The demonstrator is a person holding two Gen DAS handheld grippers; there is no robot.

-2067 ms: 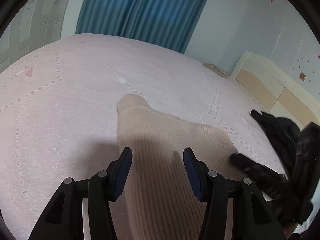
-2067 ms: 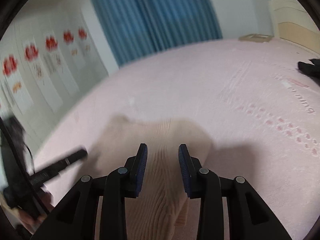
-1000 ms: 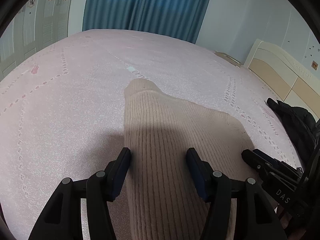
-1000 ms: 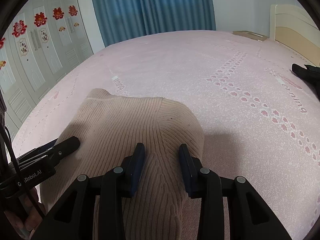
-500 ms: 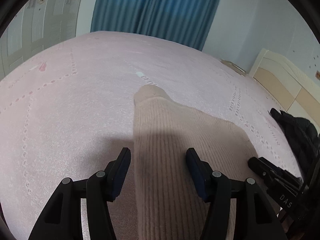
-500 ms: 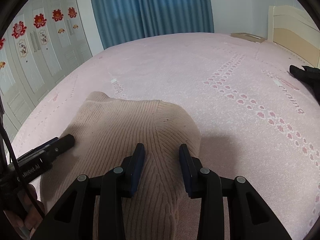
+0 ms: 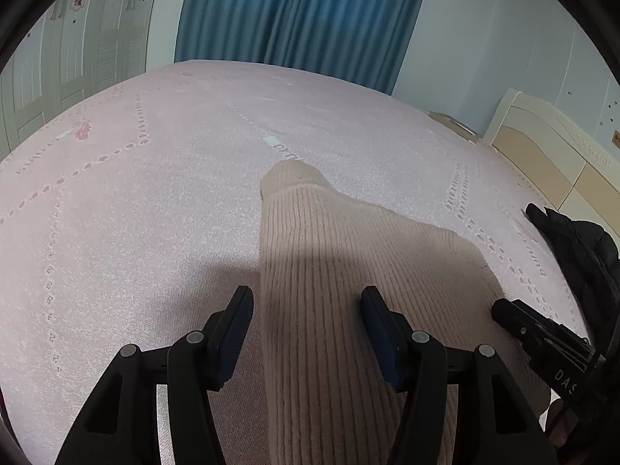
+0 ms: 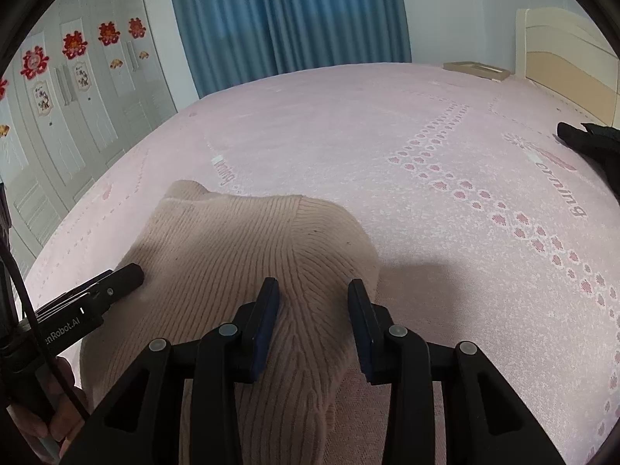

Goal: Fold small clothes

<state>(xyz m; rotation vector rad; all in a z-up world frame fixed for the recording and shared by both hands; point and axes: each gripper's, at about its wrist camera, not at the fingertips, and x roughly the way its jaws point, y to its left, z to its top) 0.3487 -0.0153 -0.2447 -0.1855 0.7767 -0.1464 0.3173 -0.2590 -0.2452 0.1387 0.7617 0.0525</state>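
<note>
Both grippers hover low over the near end of the beige knit garment [image 7: 348, 271] on the pink bed [image 7: 135, 213]. Left gripper [image 7: 306, 310] stands half-wide, pads clear of the cloth; right gripper [image 8: 313, 302] is narrower, its jaws opening astride a raised ridge. Each should probably pinch one near corner squarely, then lift together toward the far cuff [image 7: 290, 176], keeping edges aligned.

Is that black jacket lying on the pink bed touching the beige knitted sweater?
Apart. The left wrist view shows bare pink bed between the beige knitted sweater and the black jacket.
</note>
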